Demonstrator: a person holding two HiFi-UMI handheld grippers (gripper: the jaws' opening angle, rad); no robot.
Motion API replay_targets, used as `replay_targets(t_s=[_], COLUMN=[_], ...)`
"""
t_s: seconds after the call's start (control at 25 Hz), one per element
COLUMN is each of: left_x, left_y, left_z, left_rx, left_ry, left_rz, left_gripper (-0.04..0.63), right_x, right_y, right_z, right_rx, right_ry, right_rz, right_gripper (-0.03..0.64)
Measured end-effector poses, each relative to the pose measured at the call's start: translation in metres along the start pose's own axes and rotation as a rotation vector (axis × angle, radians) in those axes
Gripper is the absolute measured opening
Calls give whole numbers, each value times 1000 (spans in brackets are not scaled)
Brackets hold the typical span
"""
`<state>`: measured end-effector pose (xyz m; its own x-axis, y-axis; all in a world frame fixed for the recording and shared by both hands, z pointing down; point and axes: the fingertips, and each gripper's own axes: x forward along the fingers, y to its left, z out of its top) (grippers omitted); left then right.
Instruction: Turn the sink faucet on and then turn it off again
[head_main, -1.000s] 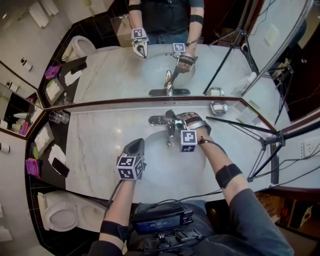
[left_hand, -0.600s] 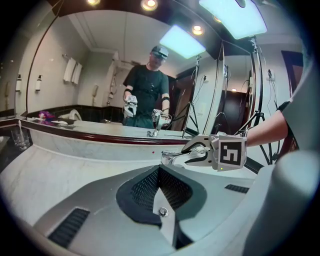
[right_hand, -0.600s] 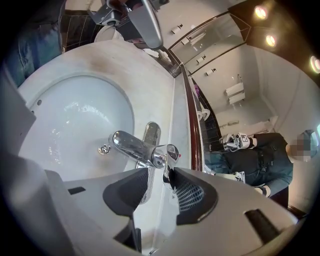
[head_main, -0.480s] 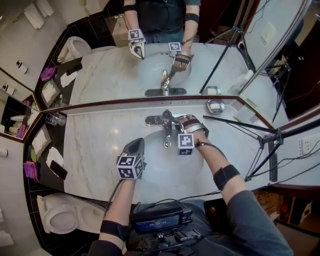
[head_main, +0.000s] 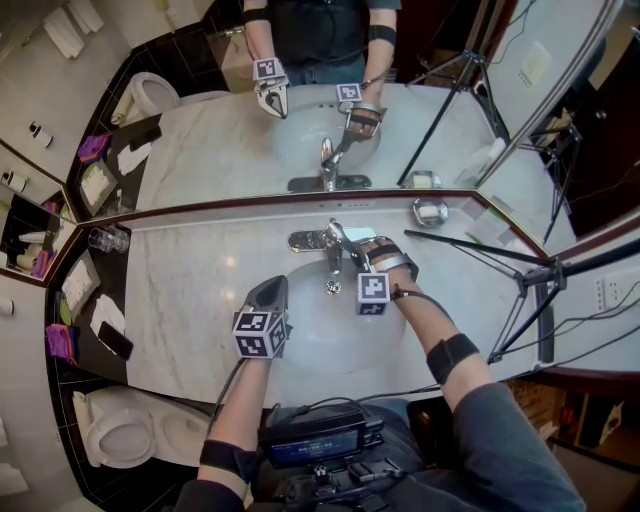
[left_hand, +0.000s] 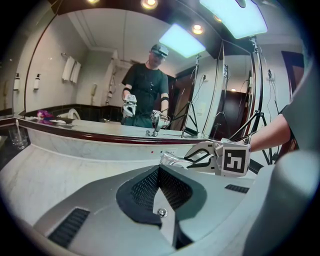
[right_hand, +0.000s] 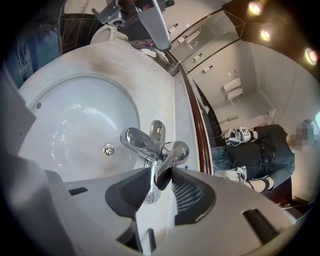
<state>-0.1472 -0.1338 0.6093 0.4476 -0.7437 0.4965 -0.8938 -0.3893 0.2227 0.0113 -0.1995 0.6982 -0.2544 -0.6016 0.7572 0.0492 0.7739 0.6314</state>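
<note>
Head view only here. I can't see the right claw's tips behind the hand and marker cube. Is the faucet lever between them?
Observer: Yes. In the right gripper view, the tip of the lever sits between the pads of the right claw.
Operator: Clamped?
Observer: Not clearly. The jaws have just been closing, but a sliver of gap shows on one side of the lever.
Operator: Water running?
Observer: I see no stream under the spout. The basin looks wet around the drain.
</note>
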Motion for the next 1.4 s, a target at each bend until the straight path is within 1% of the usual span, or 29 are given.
replay_targets(t_s=[0.32, 0.52, 0.6, 0.76, 0.92, 1.04, 1.08, 1.16, 1.24, 1.4], left_x=[-1, -3, -5, -10, -13, -17, -18, -20, -22, -28], left_y=[-1, -1, -3, -4, -5, -7, -8, -11, -14, -20], left_z=[-3, -4, -4, -3, -1, -1, -1, 0, 0, 2], left_rx=[-1, -1, 0, 4, 11, 8, 7, 9, 15, 23], left_ry=[1, -3, -3, -11, -20, -19, -20, -23, -27, -32], left_rz=[1, 8, 5, 6, 7, 8, 7, 3, -2, -12], left_gripper=[1, 0, 0, 0, 0, 0, 0, 0, 0, 0], right_x=[0, 2, 1, -10, -25, -42, -48, -61, -72, -90], right_y=[0, -1, 1, -3, -6, -11, -13, -17, -19, -20], right_z=[-1, -3, -1, 6, 1, 1, 2, 2, 1, -6], right_rx=[12, -16, 6, 134, 272, 397, 442, 529, 621, 802], right_ry=[14, 30, 37, 17, 9, -29, -45, -73, -100, -143], right_rz=[-7, -16, -11, -13, -37, -50, -56, -76, -90, -104], right_gripper=[138, 141, 141, 141, 141, 141, 130, 75, 42, 21])
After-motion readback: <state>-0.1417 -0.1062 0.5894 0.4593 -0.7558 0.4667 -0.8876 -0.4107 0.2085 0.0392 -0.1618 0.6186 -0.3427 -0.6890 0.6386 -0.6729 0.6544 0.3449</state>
